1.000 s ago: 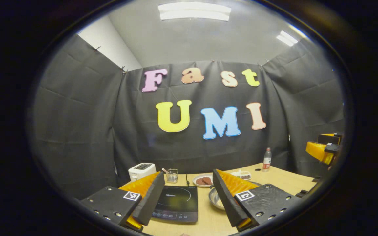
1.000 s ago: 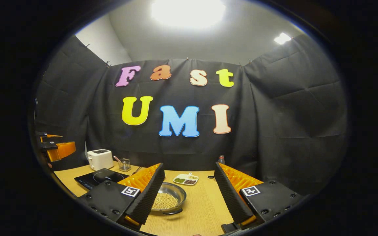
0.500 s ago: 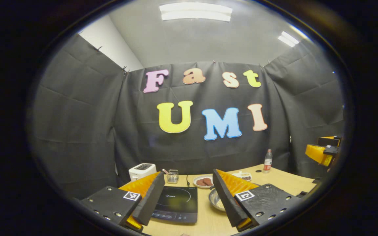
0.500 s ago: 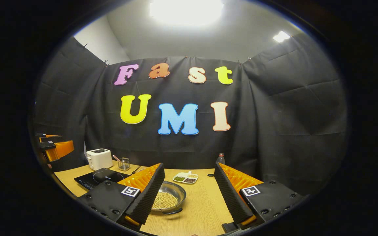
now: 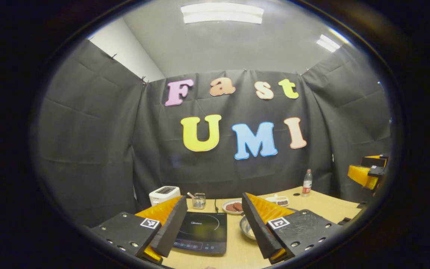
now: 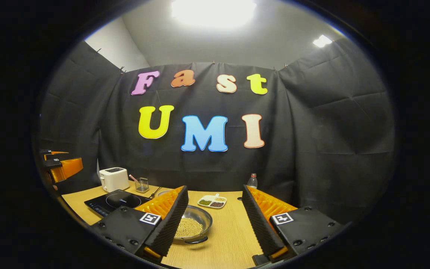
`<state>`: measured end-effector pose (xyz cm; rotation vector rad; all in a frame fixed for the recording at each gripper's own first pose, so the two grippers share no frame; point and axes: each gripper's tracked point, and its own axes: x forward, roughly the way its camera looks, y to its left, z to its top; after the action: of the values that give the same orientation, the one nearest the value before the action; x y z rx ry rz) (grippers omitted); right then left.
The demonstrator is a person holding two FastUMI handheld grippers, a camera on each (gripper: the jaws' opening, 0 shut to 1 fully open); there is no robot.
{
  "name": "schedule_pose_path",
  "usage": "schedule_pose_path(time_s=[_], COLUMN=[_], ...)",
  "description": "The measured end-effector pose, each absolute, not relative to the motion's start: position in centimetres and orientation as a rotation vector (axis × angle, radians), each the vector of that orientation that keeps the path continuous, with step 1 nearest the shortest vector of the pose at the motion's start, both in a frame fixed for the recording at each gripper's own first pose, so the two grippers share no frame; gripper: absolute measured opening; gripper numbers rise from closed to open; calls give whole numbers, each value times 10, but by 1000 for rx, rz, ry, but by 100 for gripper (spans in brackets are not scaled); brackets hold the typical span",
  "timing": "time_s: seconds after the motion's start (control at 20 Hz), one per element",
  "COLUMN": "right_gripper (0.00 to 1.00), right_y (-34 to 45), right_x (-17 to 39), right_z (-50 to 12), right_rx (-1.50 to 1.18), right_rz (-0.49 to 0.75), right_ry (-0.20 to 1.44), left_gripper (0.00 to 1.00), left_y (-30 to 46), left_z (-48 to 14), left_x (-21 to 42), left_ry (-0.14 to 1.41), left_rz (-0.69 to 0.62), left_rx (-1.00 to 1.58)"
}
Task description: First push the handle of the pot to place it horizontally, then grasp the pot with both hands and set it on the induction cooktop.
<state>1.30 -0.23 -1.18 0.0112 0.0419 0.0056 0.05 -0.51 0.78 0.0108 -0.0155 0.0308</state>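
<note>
A steel pot [image 6: 195, 224] holding pale beans sits on the wooden table [image 6: 226, 239], one dark handle facing me at its near rim. My right gripper [image 6: 215, 209] hangs open above the table, its left finger overlapping the pot's left side in view. In the left gripper view the black induction cooktop [image 5: 203, 231] lies between the fingers of my open left gripper [image 5: 211, 220], and the pot [image 5: 246, 228] peeks out beside the right finger. The cooktop [image 6: 116, 201] lies left of the pot. Each gripper appears at the other view's edge: the right gripper [image 5: 366, 173], the left gripper [image 6: 62, 166].
A white toaster [image 6: 113, 178], a small glass holder [image 6: 142, 184] and a cable stand at the back left. A divided dish of beans [image 6: 212, 201] and a bottle [image 6: 252, 181] stand behind the pot. A plate of brown patties [image 5: 233, 207] sits behind the cooktop.
Both views have shifted only slightly; the right gripper has tipped down a little, showing more table. Both grippers stay open and the pot has not moved.
</note>
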Motion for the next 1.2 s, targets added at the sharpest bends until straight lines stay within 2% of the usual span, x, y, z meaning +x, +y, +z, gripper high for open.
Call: schedule_pose_path(time_s=[0.1, 0.2, 0.25, 0.3, 0.5, 0.6, 0.7, 0.75, 0.9, 1.2], right_gripper=[83, 67, 63, 53, 54, 18, 15, 17, 2, 5], right_y=[-2, -2, -2, 1, 5, 5, 9, 4, 13, 48], right_x=[14, 17, 16, 16, 18, 19, 22, 20, 20, 31], right_z=[-11, -12, -10, -10, -12, -8, -14, -11, -14, -28], right_rx=[11, 10, 9, 8, -8, 6, 2, -1, 0, 11], right_rz=[2, -9, -11, -5, -9, -12, -23, -43, -35, 49], right_ry=[38, 34, 32, 33, 42, 37, 45, 38, 53, 113], left_gripper=[87, 89, 87, 87, 87, 89, 89, 89, 87, 87], left_y=[-1, 2, 4, 6, 12, 15, 20, 22, 33, 54], left_z=[7, 8, 8, 9, 6, 7, 9, 9, 9, 9], left_x=[-1, -1, -1, 0, 2, 3, 4, 5, 9, 18], left_ry=[-14, -16, -19, -22, -20, -23, -29, -31, -34, -44], left_rz=[34, 36, 41, 44, 49, 48, 49, 49, 55, 47], left_rx=[18, 24, 26, 27, 18, 23, 27, 30, 32, 40])
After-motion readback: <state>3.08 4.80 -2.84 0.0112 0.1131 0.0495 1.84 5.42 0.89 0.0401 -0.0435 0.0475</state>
